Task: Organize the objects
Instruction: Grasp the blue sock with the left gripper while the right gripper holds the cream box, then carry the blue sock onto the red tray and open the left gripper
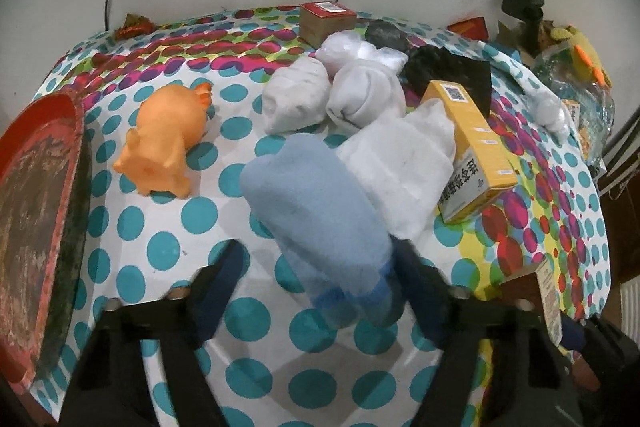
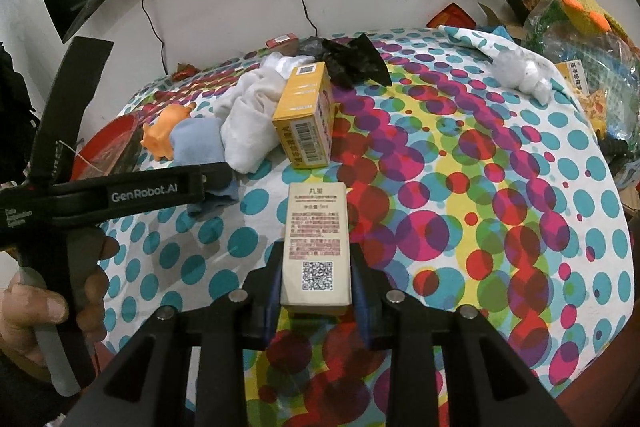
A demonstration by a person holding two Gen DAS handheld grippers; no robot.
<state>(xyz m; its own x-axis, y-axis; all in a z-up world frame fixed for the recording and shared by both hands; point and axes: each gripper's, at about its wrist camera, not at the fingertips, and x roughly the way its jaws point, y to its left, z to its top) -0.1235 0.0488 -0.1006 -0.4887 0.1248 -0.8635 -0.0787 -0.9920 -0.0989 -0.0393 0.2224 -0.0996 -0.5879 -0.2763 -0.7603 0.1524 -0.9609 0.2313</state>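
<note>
Right gripper (image 2: 316,291): closed on the beige box (image 2: 316,247), fingers pressed flat to its two long sides so the printed face stays up and the box juts forward over the table (image 2: 520,227) (low above the spotted cloth, contact underneath not visible).
Left gripper (image 1: 320,267): spread wide, astride the cuff end of the blue sock (image 1: 316,195), neither finger clearly pinching it; placed there, by the look of it, to close on the sock next.
Blue sock: lying flat on the table, toe pointing away, touching the white sock (image 1: 404,163) beside it.
Sock heap: two more rolled white socks (image 1: 332,95) bunched behind, soft things apparently gathered together.
Yellow box (image 1: 472,143): propped aslant on the white sock, so liable to slide if that sock is pulled.
Orange toy (image 1: 168,139): standing apart to the left, near the red tray (image 1: 44,195) at the table edge (a likely sorting spot, only a guess).
</note>
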